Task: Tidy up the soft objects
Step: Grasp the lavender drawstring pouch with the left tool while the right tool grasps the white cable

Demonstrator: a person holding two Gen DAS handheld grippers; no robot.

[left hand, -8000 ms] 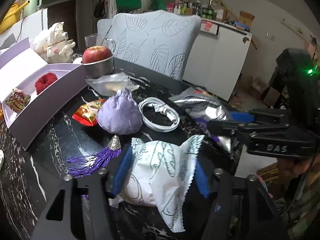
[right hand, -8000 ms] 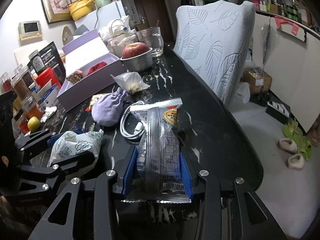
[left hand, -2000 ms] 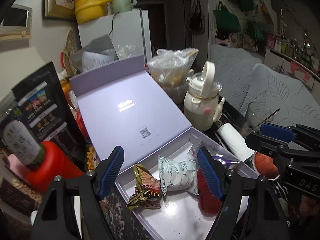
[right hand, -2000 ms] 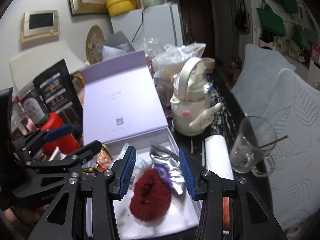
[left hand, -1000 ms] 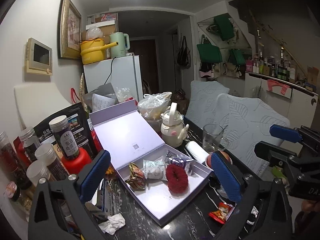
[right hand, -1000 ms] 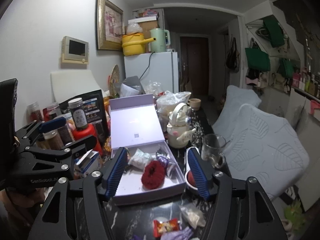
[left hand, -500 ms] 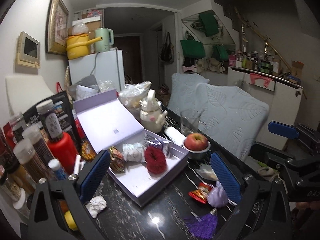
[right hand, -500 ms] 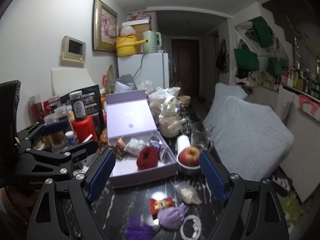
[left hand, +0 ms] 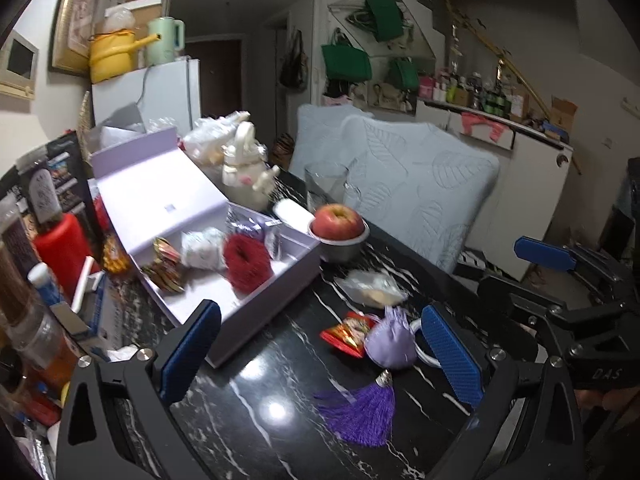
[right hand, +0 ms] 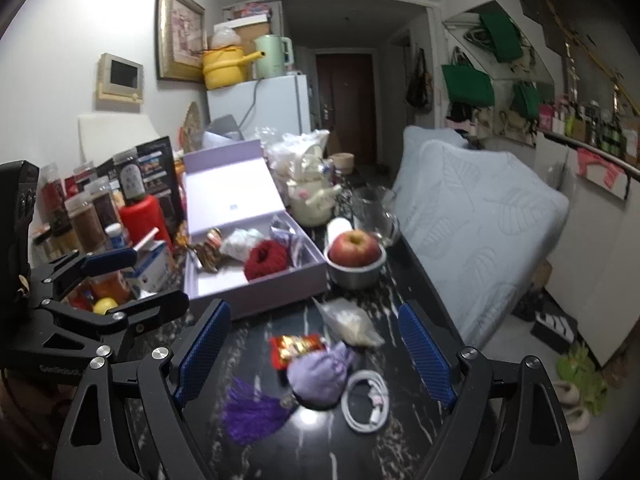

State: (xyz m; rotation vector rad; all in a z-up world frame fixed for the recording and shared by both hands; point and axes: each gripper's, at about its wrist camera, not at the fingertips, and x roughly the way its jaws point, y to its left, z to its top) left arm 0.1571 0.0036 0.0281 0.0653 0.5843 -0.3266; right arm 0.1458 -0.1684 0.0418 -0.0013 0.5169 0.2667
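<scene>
Lavender pouch (right hand: 320, 372) on black marble table (left hand: 256, 404), purple box (left hand: 276, 292) behind, blurry, both grippers (left hand: 320, 354) (right hand: 316, 354) wide, empty

Light: dim indoor, from overhead.
Glare: white spot on the black marble table (left hand: 276, 410), near 6 o'clock.
Blur: lilac box (left hand: 256, 304) contents smeared; right view soft.
Edges: fisheye bending, black corners.
</scene>
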